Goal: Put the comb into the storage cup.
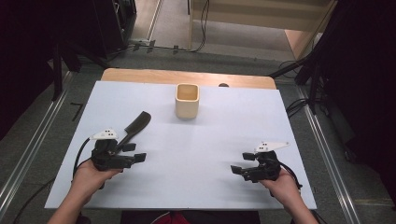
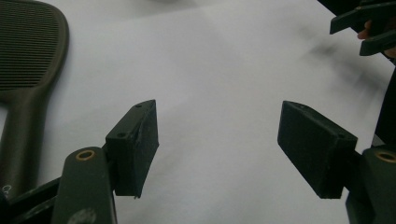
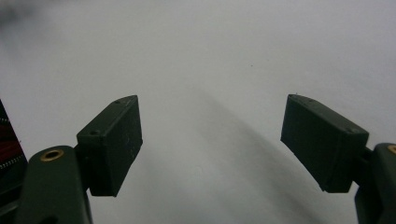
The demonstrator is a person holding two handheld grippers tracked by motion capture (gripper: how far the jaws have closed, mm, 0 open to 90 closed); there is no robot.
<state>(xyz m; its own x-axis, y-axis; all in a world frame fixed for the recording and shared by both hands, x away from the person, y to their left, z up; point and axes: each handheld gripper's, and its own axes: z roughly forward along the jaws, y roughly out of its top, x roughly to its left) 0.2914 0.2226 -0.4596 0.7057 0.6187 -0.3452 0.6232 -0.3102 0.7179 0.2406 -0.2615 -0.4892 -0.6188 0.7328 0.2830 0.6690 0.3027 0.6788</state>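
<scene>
dim surroundings, soft blurry close-ups

No legible text or labels anywhere

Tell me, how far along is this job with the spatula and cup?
Nothing looks done yet: the spatula lies flat on the table, apart from the cup. Nothing is in hand; the left tool beside it and the right tool are both open. Any grasping and moving remains.

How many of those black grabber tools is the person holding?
2. The left gripper is at the table's near left, beside a dark brush; the right gripper is at the near right. Both have their jaws open and empty.
</scene>
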